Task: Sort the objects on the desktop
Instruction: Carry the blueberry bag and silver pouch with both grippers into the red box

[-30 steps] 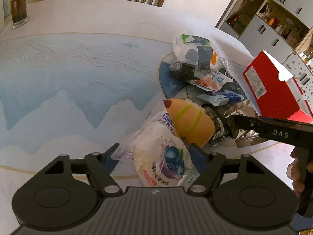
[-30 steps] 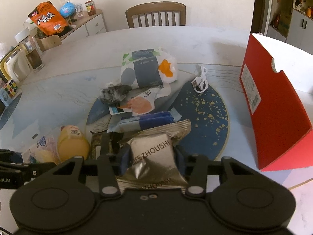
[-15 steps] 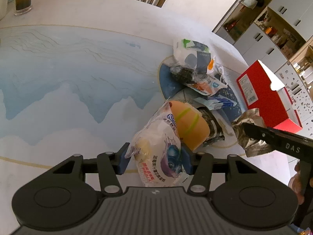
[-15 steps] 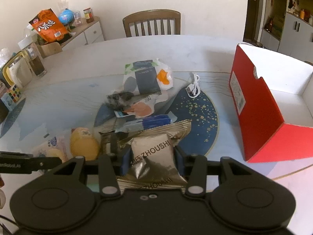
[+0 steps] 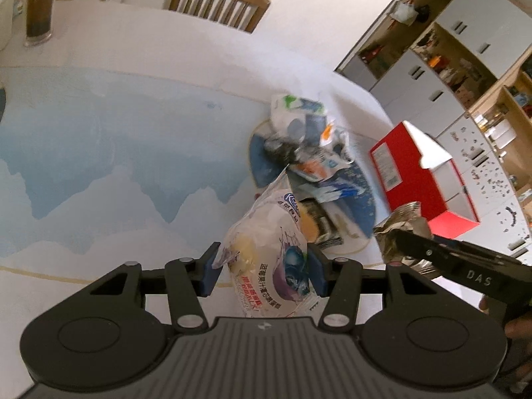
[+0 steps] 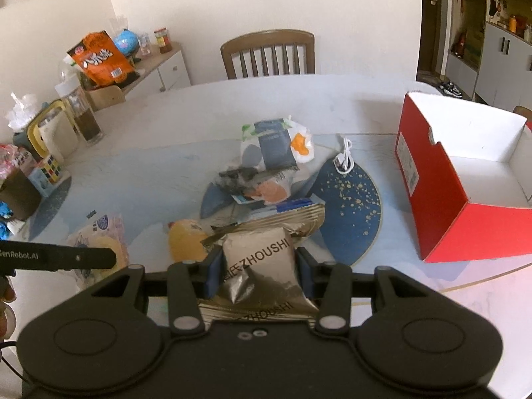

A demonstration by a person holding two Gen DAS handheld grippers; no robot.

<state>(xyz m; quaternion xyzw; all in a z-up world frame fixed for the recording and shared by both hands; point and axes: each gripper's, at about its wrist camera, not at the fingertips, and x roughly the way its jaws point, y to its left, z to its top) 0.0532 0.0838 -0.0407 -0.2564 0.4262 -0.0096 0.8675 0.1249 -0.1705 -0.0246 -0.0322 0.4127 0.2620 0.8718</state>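
Observation:
My left gripper (image 5: 262, 271) is shut on a clear bread packet with blueberry print (image 5: 269, 252) and holds it above the table. My right gripper (image 6: 257, 274) is shut on a brown foil snack packet marked ZHOUSHI (image 6: 259, 259), also lifted; that packet shows at the right of the left wrist view (image 5: 404, 229). The bread packet shows at the left of the right wrist view (image 6: 99, 236). A pile of snack packets (image 6: 276, 163) lies on the dark blue mat (image 6: 352, 209). An orange bun-shaped packet (image 6: 184, 239) lies beside it. The open red box (image 6: 465, 183) stands at the right.
A white cable (image 6: 344, 159) lies on the mat's far edge. A glass of dark drink (image 6: 84, 116), a Rubik's cube (image 6: 50, 169) and jars stand at the table's left. A wooden chair (image 6: 269, 53) is behind the table. Cabinets (image 5: 449, 50) stand at the right.
Both grippers have risen with their packets. The left gripper closed on the bread packet and lifted it off the table, away from the orange bun packet.

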